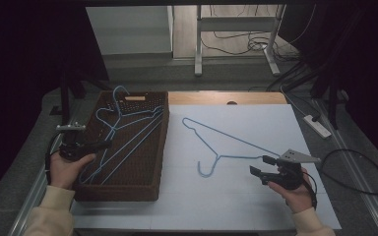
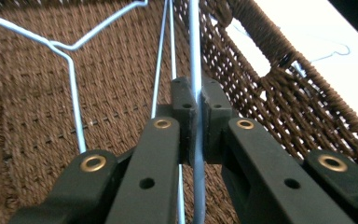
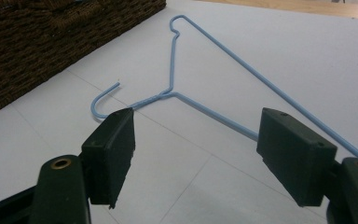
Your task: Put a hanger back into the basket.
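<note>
L gripper (image 1: 106, 144): held in the person's left hand (image 1: 68, 167) at the basket's left wall, jaws reaching in over the basket; jaws pressed together on a blue wire of a hanger, seen pinched between the pads (image 2: 186, 100) in left gripper view.
Pinched hanger (image 2: 195, 56): light blue wire; runs straight up between the pads and on toward the basket's far end; rest of its shape can't be sorted from the others.
Basket (image 1: 128, 189): dark brown woven, rectangular, on the table's left part; cut-out handle seen in its wall in left gripper view.
Hangers in basket (image 1: 128, 128): several blue wire hangers, overlapped, lying slanted on the basket floor; one hook (image 1: 119, 90) is poked up over the far rim; exact count can't be told.
R gripper (image 1: 260, 164): held in the person's right hand (image 1: 295, 189) at the table's right front; jaws spread wide, nothing between them, hovering just off the loose hanger's near end.
Loose hanger (image 1: 226, 140): blue wire, flat on the white table top (image 1: 256, 206), well apart from the basket; hook turned toward the front, triangle stretched from centre toward the R gripper. In right gripper view one arm of it is passed behind the right-hand jaw.
Grey plate (image 1: 295, 156): on top of the R gripper.
</note>
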A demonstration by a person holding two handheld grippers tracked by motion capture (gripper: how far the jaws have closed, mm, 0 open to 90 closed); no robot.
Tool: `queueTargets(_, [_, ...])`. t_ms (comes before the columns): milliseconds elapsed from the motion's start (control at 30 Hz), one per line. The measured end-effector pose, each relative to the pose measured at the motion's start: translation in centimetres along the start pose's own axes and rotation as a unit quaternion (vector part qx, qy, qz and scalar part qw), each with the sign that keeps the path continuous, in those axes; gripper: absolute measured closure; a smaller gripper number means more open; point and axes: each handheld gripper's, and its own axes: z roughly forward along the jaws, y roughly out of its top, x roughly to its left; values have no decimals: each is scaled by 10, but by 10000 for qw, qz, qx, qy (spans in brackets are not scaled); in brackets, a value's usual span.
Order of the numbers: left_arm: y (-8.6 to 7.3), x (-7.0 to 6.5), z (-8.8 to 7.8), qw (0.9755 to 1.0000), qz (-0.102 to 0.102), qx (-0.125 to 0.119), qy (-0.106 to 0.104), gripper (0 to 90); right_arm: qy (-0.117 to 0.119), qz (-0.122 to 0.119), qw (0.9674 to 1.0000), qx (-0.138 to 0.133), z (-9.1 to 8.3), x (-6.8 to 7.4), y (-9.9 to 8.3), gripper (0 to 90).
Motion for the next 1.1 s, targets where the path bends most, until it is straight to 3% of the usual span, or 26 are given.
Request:
queueTargets(167, [3,1,10,9998,-14,209,17,855,-6,8,10000,8,0,0,0,282])
queueTargets(300, [4,4,13,9996,-117,244,-9,855,9,0,10000,16,1,0,0,280])
queueTargets(433, [4,8,14,9991,-236,349,108,854,11,-3,10000,27,2,1,0,280])
queueTargets(467, [4,11,16,9979,-293,512,273,854,12,-1,10000,26,2,1,0,280])
queueTargets(500, [4,11,16,9979,-293,512,273,853,12,-1,10000,26,2,1,0,280])
queueTargets(567, [3,15,19,9959,-341,720,425,854,14,-12,10000,33,2,1,0,280])
queueTargets(767, [4,18,26,9915,-388,1023,697,851,20,-13,10000,62,3,1,0,279])
queueTargets(867, [5,19,30,9881,-389,1243,814,849,22,-8,10000,71,4,1,0,279])
queueTargets(900, [6,20,32,9858,-381,1378,886,848,26,-4,10000,76,4,1,-1,279])
queueTargets(933, [6,20,32,9858,-381,1378,886,847,31,-9,10000,87,4,1,-1,279])
queueTargets(1100, [6,19,40,9789,-325,1702,1079,833,43,-30,9999,106,5,2,-1,278])
